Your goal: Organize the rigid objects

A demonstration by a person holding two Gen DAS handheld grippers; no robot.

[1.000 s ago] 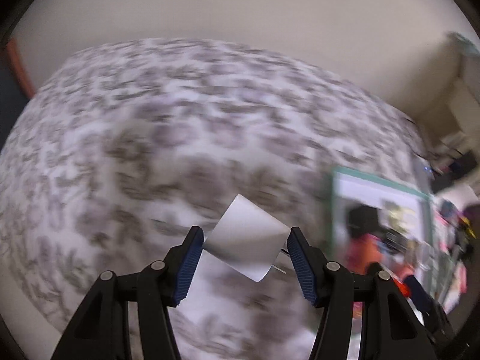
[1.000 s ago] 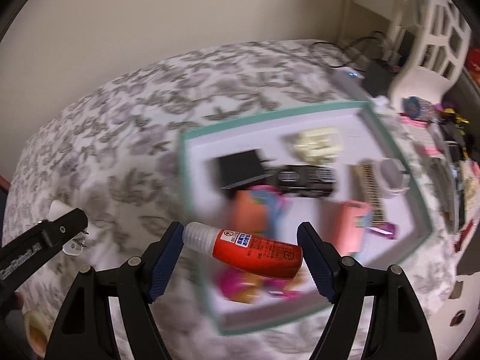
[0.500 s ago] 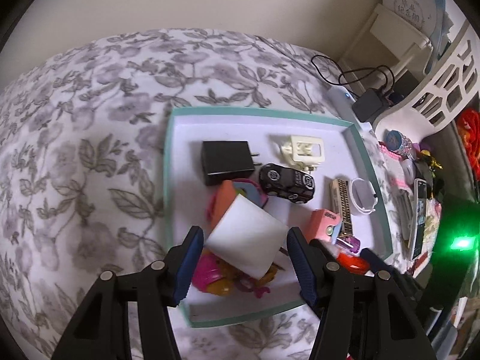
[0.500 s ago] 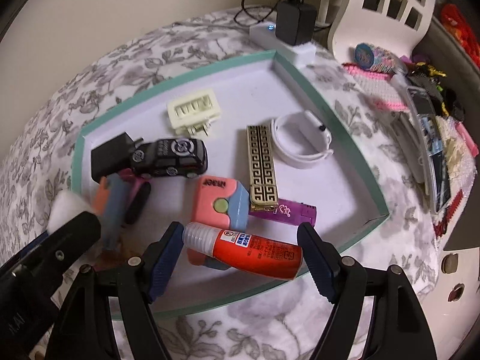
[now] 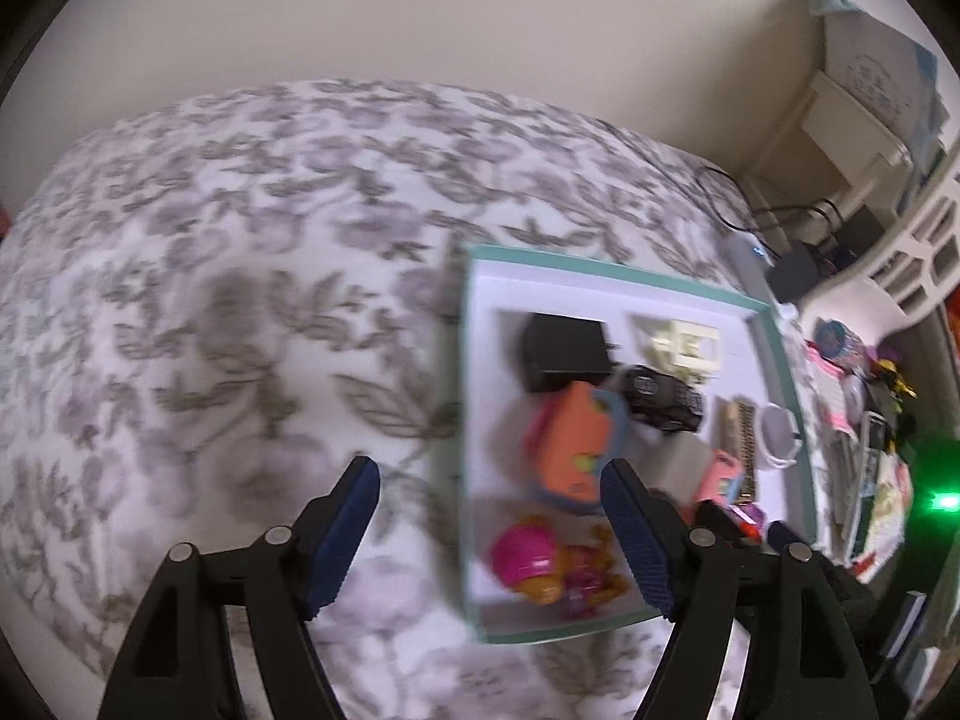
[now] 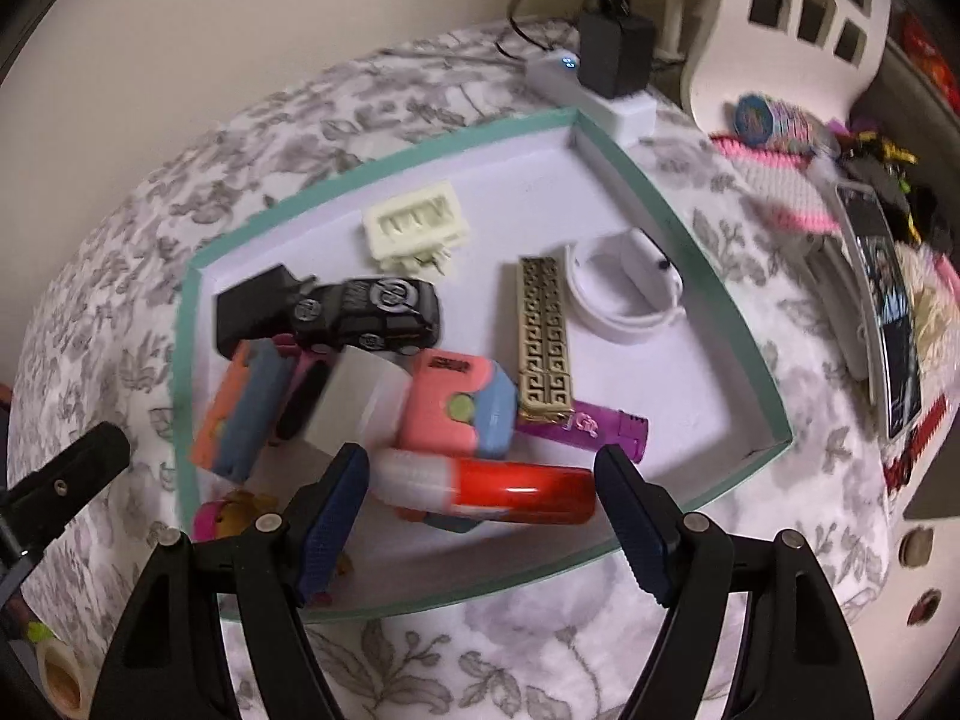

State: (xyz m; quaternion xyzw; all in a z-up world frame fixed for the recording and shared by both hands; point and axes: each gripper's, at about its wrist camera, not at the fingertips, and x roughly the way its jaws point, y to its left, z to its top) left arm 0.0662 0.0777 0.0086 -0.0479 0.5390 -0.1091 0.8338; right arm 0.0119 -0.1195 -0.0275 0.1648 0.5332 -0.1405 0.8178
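With our left claw [image 5: 489, 531] wide and empty, our right claw [image 6: 480, 513] holds the red bottle [image 6: 486, 489] over the tray's [image 6: 690, 228] crowded six o'clock rim, where it could roll out.

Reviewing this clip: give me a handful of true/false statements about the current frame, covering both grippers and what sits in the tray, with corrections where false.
1. The left gripper holds a white block between its fingers. False: its fingers are spread with nothing between them; the white block sits in the tray.
2. The red bottle with a white cap lies between the fingers of the right gripper. True.
3. The teal-rimmed tray rests on a floral cloth. True.
4. The black toy car lies outside the tray. False: it is inside, next to a black adapter.
5. The gold patterned bar lies beside a white band in the tray. True.
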